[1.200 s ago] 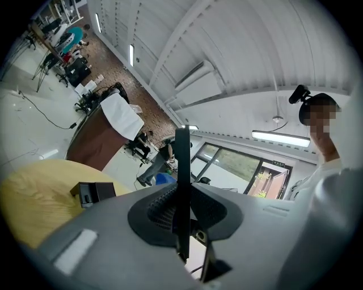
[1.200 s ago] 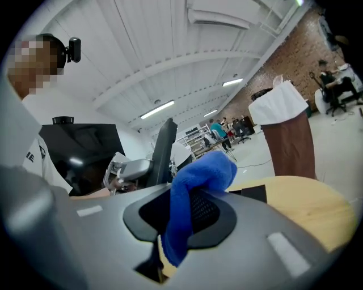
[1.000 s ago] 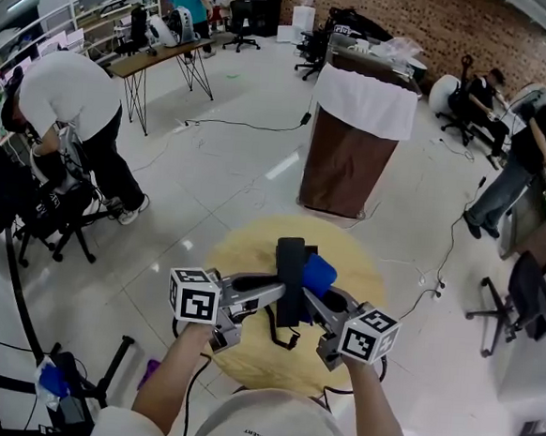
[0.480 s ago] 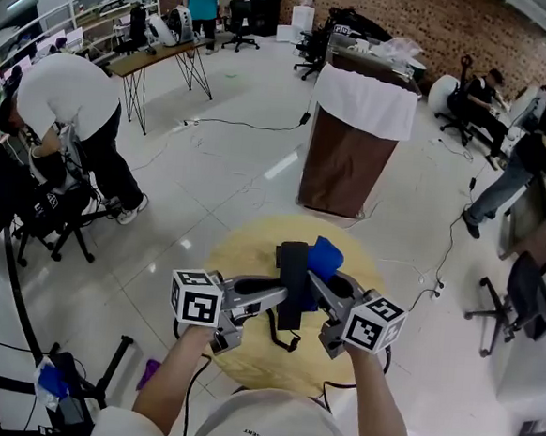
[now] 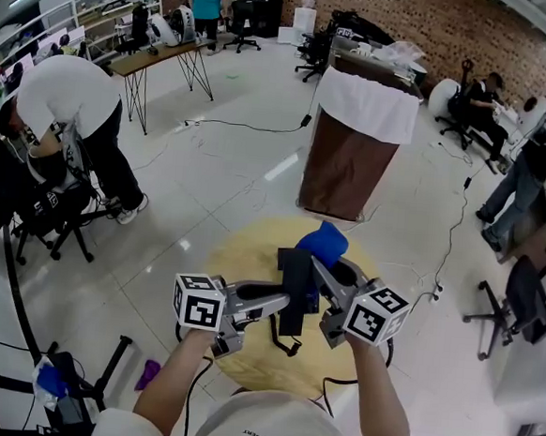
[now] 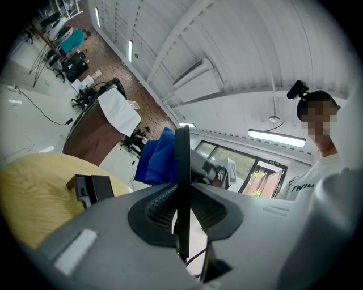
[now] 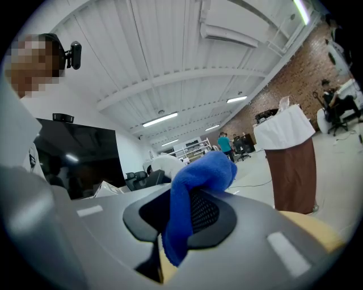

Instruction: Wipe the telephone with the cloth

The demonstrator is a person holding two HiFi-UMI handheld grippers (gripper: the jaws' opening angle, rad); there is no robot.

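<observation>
My left gripper [image 5: 283,303] is shut on the black telephone handset [image 5: 295,294], held flat over the round yellow table [image 5: 242,257]. In the left gripper view the handset [image 6: 182,170] shows edge-on between the jaws of the left gripper [image 6: 181,212]. A curly cord [image 5: 282,340] hangs from the handset. My right gripper [image 5: 324,263] is shut on the blue cloth [image 5: 323,240], which sits at the handset's far end. The cloth [image 7: 198,181] bulges out of the right gripper [image 7: 181,221]. A black box-shaped telephone part [image 6: 91,190] lies on the table.
A brown pedestal with a white cover [image 5: 354,144] stands beyond the table. People work at the left [image 5: 70,102] and at the far right [image 5: 531,167]. Office chairs [image 5: 520,307] and floor cables [image 5: 439,263] surround the table.
My right gripper has carried the blue cloth up and away along the handset to its far end. The left gripper and handset have stayed put.
</observation>
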